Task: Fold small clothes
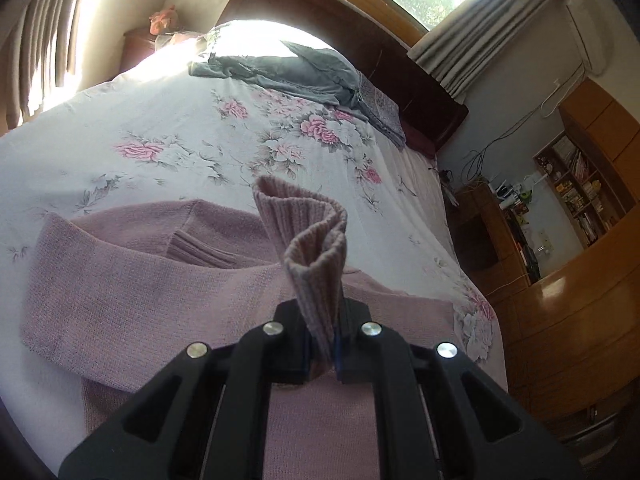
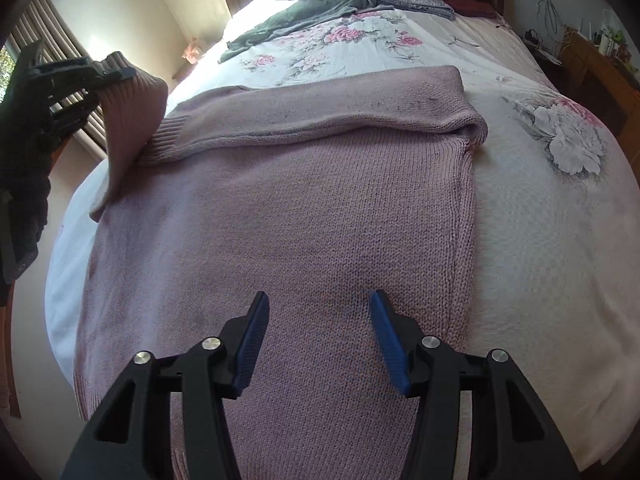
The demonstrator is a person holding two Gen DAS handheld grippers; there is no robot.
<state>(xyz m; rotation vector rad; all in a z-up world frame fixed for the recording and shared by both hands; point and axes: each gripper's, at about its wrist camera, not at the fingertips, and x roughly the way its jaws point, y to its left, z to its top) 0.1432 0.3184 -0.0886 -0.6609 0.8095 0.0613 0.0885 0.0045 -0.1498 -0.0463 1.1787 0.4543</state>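
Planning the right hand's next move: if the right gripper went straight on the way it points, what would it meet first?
Most likely the pink sweater. The right gripper is open and hangs over its flat body, angled down at the knit. Depth is hard to judge, but nothing shows between the fingers and the fabric.

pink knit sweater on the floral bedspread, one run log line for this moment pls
left gripper: shut on ribbed sleeve cuff, lifted | right gripper: open over pink knit sweater body | other sleeve: folded across | floral bedspread
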